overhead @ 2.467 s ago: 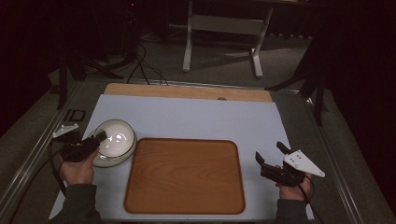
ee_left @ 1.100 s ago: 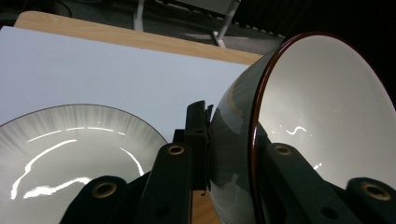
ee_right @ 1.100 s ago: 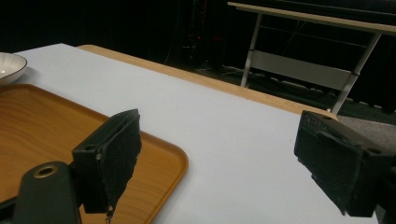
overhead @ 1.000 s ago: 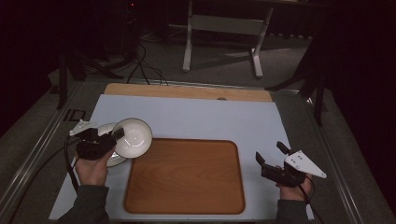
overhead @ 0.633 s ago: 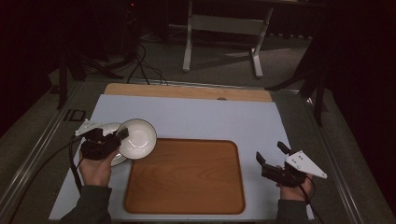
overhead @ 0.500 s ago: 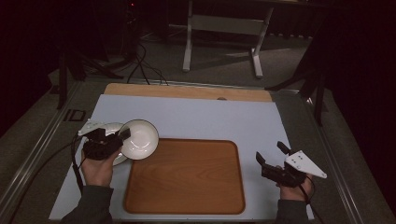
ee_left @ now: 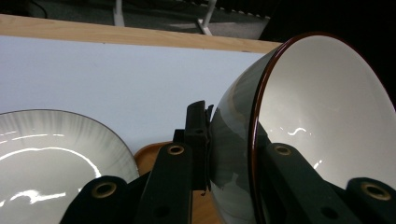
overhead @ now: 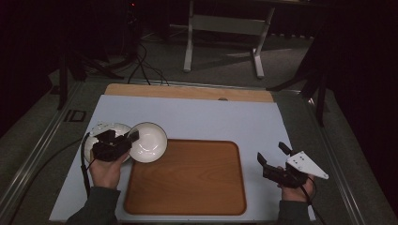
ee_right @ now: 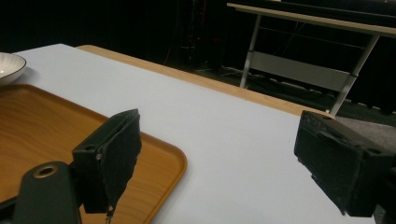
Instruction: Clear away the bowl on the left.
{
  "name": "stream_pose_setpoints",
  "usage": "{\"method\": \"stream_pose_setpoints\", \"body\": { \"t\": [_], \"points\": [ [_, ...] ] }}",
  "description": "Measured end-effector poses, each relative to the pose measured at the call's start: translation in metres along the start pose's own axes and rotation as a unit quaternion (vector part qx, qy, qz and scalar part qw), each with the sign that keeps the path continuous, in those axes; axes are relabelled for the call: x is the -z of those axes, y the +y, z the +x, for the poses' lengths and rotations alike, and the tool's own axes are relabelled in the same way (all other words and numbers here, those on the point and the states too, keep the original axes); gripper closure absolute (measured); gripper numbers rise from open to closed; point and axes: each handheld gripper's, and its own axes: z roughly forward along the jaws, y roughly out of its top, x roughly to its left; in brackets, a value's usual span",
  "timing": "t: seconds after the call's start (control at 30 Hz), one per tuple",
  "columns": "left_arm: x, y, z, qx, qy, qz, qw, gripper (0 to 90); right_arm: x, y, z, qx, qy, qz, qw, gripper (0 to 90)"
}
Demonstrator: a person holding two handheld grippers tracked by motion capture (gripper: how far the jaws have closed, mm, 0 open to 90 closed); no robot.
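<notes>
Left gripper view: the left gripper [ee_left: 224,154] pinches the rim of the bowl [ee_left: 322,116], tilted above the tray [overhead: 185,178] edge, beside the second bowl [overhead: 101,133]. Glazed ceramic: rigid, slippery, breakable; rim hold suits. The right gripper [overhead: 277,161] stands spread.

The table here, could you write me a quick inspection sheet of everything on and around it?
Surface: pale mat on a wooden table.
Job's things: bowl lifted and tilted, by the tray's corner; second bowl rests on the mat beside it; wooden tray bare.
Clutter: nothing seen.
Grippers: left gripper shut on the lifted bowl's rim, one jaw inside, one outside; right gripper open, holding nothing, right of the tray.
Cables: one trails from the left gripper; more lie on the floor behind.
Surroundings: dark room, white-legged bench beyond the table.
</notes>
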Motion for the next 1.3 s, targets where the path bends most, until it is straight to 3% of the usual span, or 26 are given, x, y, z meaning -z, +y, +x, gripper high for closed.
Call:
{"method": "stream_pose_setpoints", "body": {
  "t": [1.3],
  "points": [
    [-0.030,-0.017,-0.032,-0.034,-0.029,0.047,0.9979,80.0,0.000,0.000,0.000,-0.001,0.000,0.001,1.0000,14.3]
  ]
}}
